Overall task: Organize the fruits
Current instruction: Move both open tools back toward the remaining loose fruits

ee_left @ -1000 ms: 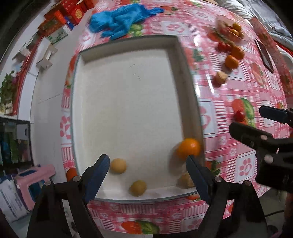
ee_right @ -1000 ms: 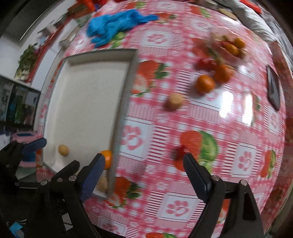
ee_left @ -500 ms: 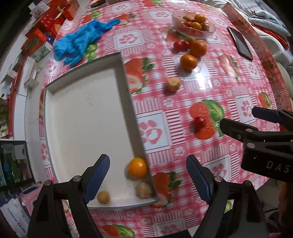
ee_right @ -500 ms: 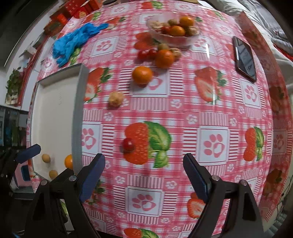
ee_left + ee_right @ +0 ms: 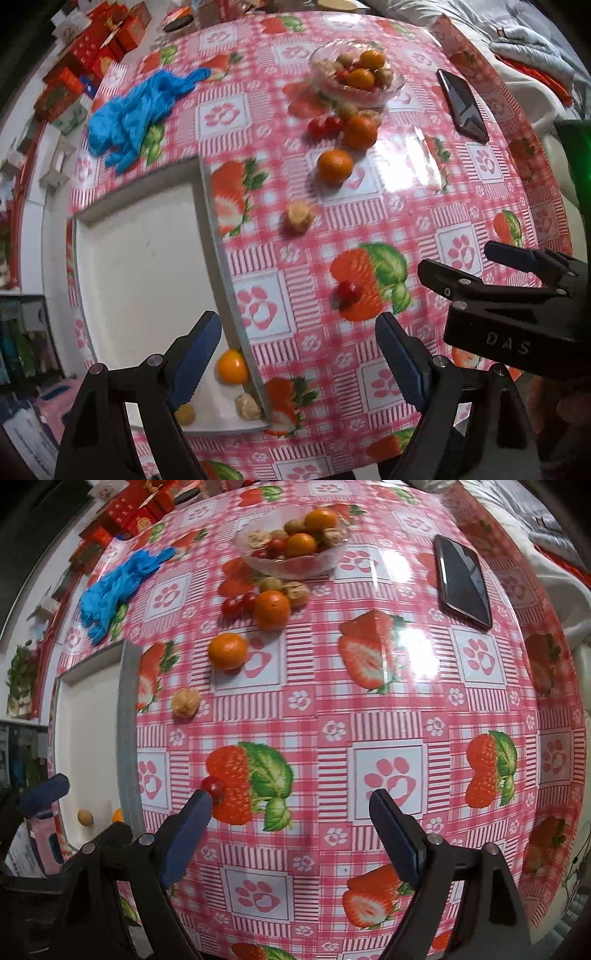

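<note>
Left claw [image 5: 295,354] wide open and empty over the white tray's [image 5: 140,258] near corner, right claw [image 5: 291,827] wide open, empty, cherry tomato [image 5: 213,786] beside the tray

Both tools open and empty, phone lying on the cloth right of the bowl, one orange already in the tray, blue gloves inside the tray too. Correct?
Not quite: the blue gloves lie on the tablecloth beyond the tray's far corner, not inside it, as the left wrist view shows. The rest holds: left tool and right tool open and empty, phone right of the bowl, one orange in the tray.
</note>
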A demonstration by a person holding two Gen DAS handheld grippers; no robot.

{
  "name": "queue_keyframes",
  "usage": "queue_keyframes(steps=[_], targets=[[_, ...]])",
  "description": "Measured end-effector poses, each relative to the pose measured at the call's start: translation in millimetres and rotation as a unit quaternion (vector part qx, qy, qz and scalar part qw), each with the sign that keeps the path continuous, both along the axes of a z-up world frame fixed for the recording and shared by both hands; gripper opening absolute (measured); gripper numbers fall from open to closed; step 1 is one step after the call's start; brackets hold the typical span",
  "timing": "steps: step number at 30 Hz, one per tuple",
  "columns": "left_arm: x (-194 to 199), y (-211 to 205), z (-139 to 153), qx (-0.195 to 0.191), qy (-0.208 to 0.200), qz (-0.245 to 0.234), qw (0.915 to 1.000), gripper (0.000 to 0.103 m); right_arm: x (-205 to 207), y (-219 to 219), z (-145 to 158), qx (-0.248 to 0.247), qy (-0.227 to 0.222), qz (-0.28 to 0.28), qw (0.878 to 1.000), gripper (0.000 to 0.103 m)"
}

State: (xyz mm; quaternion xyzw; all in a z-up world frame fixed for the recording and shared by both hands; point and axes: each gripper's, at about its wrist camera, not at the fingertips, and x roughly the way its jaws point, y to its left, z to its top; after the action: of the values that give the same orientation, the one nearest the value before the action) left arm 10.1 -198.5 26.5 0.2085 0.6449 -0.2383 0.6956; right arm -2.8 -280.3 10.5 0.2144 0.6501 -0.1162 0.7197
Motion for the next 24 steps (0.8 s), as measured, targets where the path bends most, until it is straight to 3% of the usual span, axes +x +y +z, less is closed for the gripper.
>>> queue_keyframes(steps=[5,11,24], targets=[[20.0,-17.4,2.5,-0.019,-0.01,0.012,0.9997,0.086,0.8,-27.9,-7.3,-0.009,0.008,-0.022,1.0,0.089],[35.6,-24.8,-21.7,0.007,-0.01,0.027,0.9995,0.086,-12.5,-52.0,-22.1,-0.011,0.029,-0.043,0.999,0.089],[32.1,-37.6,-23.1,0.025,-0.037,0.018,0.9988,0.086,-33.3,-72.9,-46.9,-0.003,0.059,-0.059,0.997,0.089]])
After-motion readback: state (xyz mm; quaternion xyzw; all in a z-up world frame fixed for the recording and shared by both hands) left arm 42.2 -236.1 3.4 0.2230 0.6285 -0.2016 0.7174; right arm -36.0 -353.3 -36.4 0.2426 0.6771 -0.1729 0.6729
